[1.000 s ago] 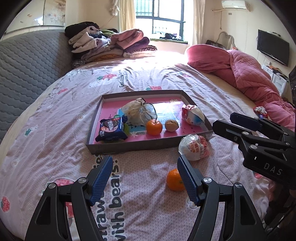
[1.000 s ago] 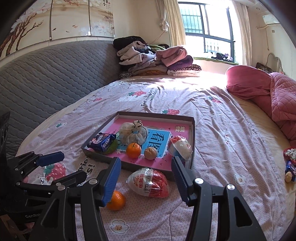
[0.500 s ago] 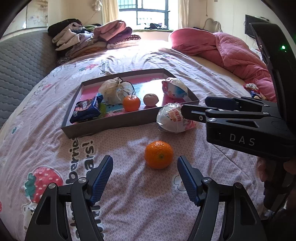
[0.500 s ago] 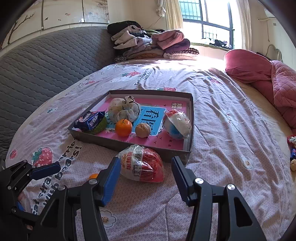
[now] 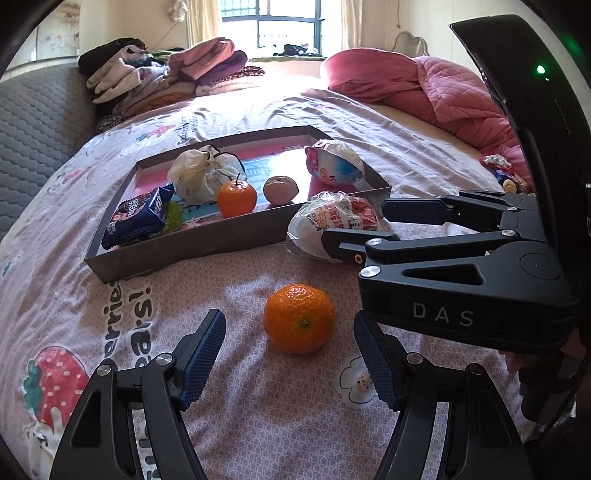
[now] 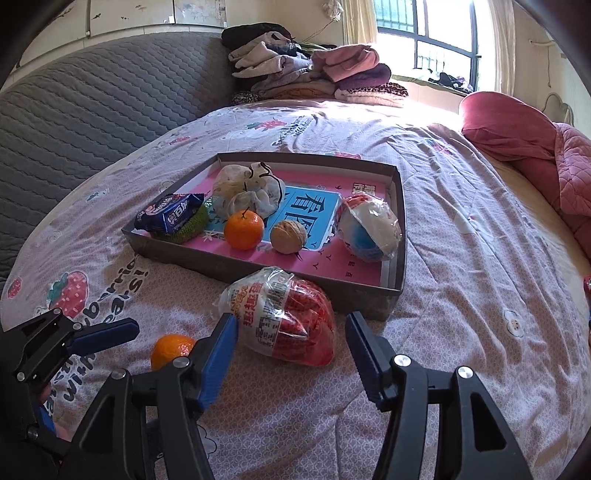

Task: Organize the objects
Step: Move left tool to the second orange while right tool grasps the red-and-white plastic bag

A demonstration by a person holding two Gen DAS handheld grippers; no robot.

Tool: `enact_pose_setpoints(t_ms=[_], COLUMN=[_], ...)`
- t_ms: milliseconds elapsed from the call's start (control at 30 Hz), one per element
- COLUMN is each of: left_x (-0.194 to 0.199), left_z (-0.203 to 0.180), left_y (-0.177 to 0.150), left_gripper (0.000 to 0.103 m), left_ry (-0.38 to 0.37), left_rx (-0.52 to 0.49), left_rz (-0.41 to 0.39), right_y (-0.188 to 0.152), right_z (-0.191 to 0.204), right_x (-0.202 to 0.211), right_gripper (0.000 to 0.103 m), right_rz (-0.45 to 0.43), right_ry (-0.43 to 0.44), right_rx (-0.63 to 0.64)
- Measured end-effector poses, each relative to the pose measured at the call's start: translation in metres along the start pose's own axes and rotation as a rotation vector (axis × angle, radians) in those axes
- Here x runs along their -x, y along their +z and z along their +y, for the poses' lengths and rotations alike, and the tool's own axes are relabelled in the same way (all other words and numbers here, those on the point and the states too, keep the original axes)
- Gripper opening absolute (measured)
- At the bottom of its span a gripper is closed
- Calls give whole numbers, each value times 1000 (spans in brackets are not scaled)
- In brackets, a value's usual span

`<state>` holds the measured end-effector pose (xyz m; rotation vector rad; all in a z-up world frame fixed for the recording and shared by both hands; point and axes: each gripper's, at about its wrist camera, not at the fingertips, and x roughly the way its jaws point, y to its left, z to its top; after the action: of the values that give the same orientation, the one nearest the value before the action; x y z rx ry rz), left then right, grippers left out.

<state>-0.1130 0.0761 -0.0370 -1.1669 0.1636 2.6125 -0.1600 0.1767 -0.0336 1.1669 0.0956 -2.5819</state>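
Your jaws stand apart on both grippers, the right gripper's (image 6: 290,354) having just been widening around the red snack bag (image 6: 282,317), untouched. Your left gripper (image 5: 290,360) frames the loose orange (image 5: 299,317) on the bed (image 5: 258,406), before the tray (image 5: 184,251).

- I am over a wide bed (image 6: 461,229) under a lilac strawberry-print sheet.
- A grey quilted headboard (image 6: 92,110) runs along the left.
- Folded clothes (image 6: 314,74) are stacked at the far end.
- A barred window (image 6: 428,33) behind them pours in daylight.
- A pink quilt (image 5: 454,92) lies bunched far right.
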Motion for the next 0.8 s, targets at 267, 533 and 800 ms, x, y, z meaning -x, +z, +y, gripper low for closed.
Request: enact_pose_setpoints(t_ms=[267, 533, 800], left_x=[-17, -25, -24], left_z=[11, 14, 12], left_y=[4, 5, 7], left_gripper=[73, 57, 41], left_ry=[-6, -50, -83], left_rx=[27, 32, 37], left_rz=[2, 4, 1], right_y=[2, 2, 4], right_z=[0, -8, -12], right_x=[-20, -27, -22], right_gripper=[63, 58, 56], right_rz=[12, 9, -9], right_ry=[0, 39, 43], right_rx=[-2, -47, -67])
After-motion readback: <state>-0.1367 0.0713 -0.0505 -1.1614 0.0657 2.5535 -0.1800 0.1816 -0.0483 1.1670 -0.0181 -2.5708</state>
